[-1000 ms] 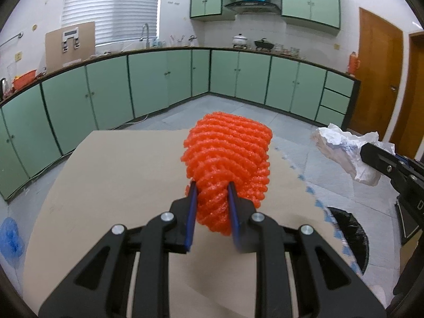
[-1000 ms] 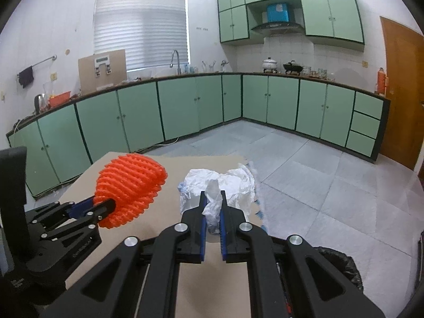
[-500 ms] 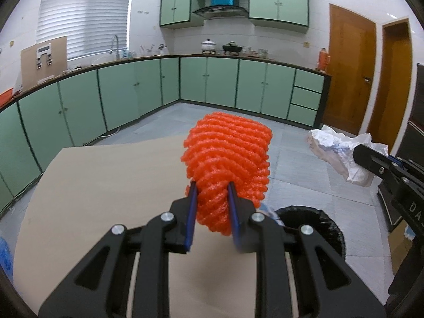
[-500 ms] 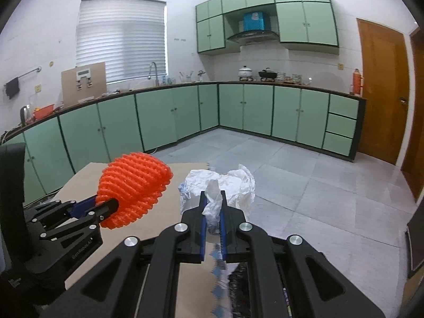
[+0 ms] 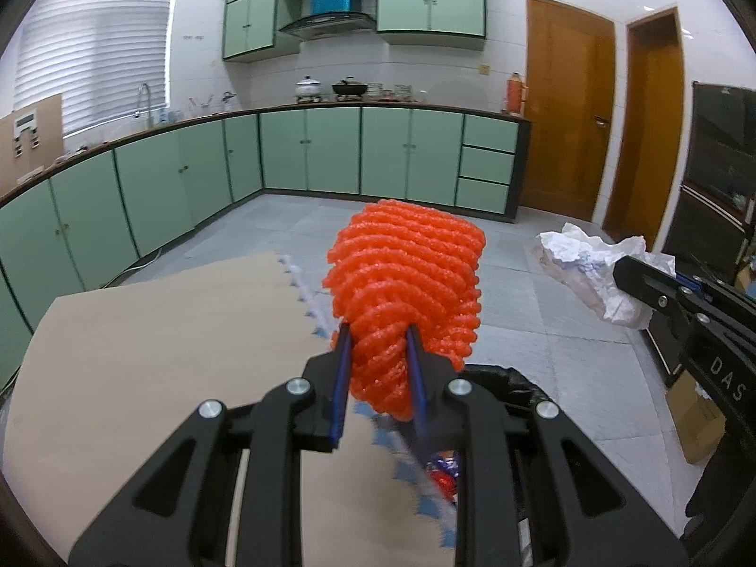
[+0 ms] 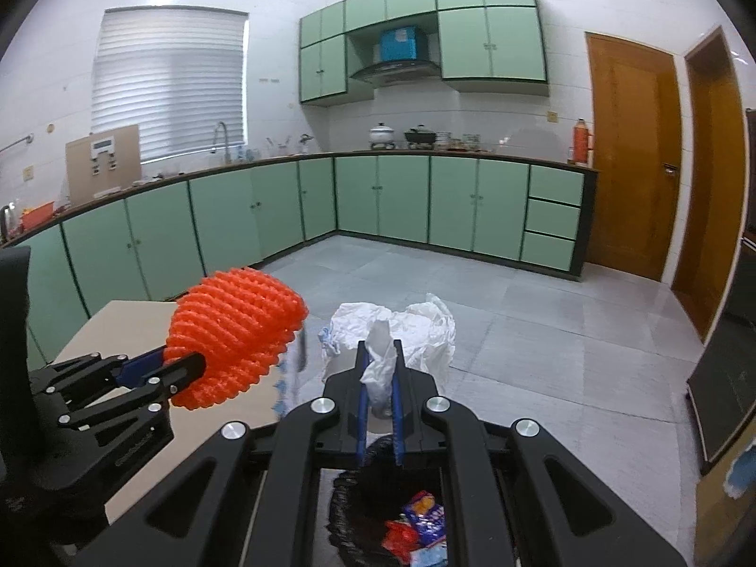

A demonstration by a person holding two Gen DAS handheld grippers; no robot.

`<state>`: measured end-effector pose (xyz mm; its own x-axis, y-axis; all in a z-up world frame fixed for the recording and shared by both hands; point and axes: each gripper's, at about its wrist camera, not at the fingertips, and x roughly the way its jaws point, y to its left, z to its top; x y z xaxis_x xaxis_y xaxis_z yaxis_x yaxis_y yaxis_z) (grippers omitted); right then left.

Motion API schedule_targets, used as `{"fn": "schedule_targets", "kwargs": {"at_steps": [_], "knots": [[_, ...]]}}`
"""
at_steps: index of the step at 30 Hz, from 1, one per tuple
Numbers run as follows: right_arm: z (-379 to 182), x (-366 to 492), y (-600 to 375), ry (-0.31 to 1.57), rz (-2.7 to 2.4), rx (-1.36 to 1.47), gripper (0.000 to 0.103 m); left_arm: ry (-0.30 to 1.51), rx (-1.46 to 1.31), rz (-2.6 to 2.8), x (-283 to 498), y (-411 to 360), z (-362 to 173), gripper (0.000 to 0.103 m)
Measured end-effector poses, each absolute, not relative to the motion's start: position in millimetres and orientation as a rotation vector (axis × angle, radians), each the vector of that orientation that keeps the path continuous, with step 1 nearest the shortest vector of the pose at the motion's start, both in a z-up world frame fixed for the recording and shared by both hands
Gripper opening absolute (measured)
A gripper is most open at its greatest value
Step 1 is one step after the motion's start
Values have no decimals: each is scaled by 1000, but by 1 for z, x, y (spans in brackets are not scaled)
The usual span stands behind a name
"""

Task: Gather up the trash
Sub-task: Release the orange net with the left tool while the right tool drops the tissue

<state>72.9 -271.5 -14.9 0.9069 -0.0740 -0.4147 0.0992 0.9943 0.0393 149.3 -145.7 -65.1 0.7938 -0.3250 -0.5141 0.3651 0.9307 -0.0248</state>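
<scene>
left tongs (image 5: 378,354): clamped on the orange foam net (image 5: 406,283), pinched at its lower end, most of it sticking out past the tips
right tongs (image 6: 378,378): pressed together on a fold of the crumpled white paper (image 6: 392,335); the rest of the wad hangs free in front
bin (image 6: 378,510): black-lined, on the floor right under the right tongs, wrappers already inside; in the left view its rim (image 5: 510,378) shows just past the surface edge
surface (image 5: 141,354): tan board, bare where visible, mostly behind and left of the net
risk 1: net is light and springy, and only partly past the edge; let go now and it could catch the surface or bounce off the bin rim onto the floor
risk 2: paper held by a thin fold, could tear or slip out short of the bin
vs one second ago: both loads were over the surface with the bin off to the right; now both have swung right, paper over the bin, grips unchanged
</scene>
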Motion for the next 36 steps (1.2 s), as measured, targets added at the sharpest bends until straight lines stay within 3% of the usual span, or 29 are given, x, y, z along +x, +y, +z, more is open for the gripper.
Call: {"fn": "schedule_targets", "kwargs": {"at_steps": [12, 24, 31, 36], "knots": [[-47, 65, -328, 465, -197, 62, 8, 594, 88, -471, 148, -211, -109, 21], [-114, 80, -377, 590, -232, 111, 8, 683, 132, -501, 181, -256, -156, 22], [-140, 93, -390, 646, -217, 144, 9, 739, 148, -486, 201, -267, -175, 36], [-158, 112, -403, 710, -219, 156, 18, 777, 137, -485, 210, -267, -180, 40]]}}
